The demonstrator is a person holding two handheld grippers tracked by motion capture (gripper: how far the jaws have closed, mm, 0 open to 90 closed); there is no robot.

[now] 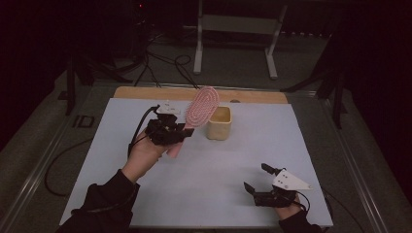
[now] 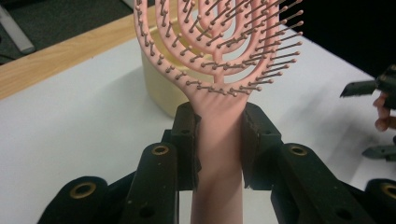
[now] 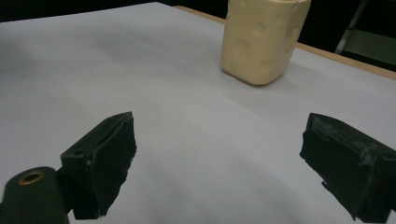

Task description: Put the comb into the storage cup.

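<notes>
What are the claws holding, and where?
Left gripper clamps the pink plastic hairbrush by its handle, just below the head. Right gripper is open, empty.

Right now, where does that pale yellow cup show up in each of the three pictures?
High view: the cup stands at the table's far middle, beside the pink hairbrush.
Left gripper view: behind the brush head, upper middle.
Right gripper view: top right of centre.
Shared landmark: the table's wooden far edge.
</notes>
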